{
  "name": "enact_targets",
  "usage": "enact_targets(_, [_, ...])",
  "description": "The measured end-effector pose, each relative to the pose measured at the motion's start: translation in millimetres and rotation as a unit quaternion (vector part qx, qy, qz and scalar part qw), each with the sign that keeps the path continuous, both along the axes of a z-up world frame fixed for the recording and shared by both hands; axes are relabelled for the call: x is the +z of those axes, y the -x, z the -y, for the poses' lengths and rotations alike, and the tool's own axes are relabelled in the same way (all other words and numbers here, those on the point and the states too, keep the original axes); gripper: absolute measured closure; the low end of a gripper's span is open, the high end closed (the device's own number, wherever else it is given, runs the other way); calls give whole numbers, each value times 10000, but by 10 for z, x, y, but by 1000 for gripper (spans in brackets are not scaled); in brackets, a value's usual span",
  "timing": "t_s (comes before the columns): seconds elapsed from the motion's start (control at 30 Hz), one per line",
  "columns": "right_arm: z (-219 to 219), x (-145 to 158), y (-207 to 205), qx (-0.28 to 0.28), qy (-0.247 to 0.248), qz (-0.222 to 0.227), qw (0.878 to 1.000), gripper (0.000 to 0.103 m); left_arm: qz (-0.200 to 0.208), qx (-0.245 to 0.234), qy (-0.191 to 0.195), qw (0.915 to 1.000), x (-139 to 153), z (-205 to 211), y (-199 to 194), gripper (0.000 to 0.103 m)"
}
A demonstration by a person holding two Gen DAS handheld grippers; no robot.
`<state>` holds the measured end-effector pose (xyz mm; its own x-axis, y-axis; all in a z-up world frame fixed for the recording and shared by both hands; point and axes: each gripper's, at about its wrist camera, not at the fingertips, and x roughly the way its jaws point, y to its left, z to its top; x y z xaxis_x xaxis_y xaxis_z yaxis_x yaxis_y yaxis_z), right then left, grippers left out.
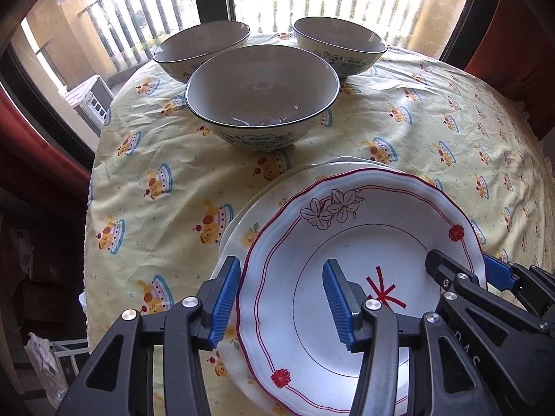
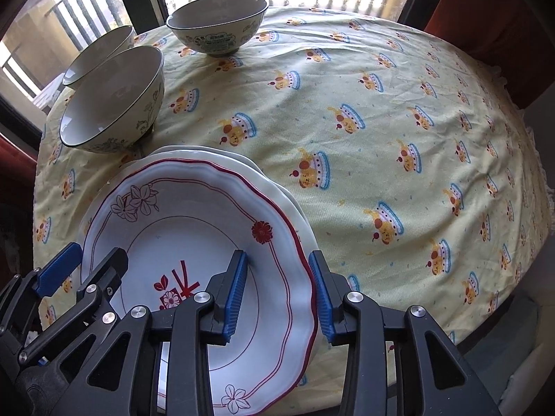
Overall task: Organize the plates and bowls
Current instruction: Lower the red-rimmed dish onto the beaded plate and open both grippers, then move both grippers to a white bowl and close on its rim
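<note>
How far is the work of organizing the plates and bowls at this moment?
Done: the plates look stacked, the red-rimmed plate on top of a cream plate.
In hand: the left tool and the right tool each straddle an opposite edge of the top plate; whether the pads press it is unclear.
Left: three bowls stand apart on the tablecloth, not yet nested.
</note>
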<state>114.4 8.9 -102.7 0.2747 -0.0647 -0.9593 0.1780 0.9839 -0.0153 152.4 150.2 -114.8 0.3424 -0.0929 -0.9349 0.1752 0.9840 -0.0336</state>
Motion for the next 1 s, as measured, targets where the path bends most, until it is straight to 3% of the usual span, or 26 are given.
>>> enact_targets(0.1, [-37, 1, -19, 97, -68, 41, 9999, 53, -50, 41, -32, 10000, -3, -44, -10, 48])
enact_targets(0.27, [-23, -3, -49, 143, -158, 54, 9998, 44, -321, 221, 172, 9991, -55, -200, -56, 33])
enact_targets(0.4, [-8, 40, -62, 175, -148, 118, 9997, 32, -327, 260, 153, 9990, -71, -239, -95, 30])
enact_targets(0.6, [-25, 223, -170, 284, 34, 339, 9990, 31, -208, 305, 213, 9991, 71, -264, -215, 26])
enact_targets(1.0, [-141, 621, -735, 595, 108, 1028, 9929, 31, 519, 646, 195, 9964, 345, -390, -785, 24])
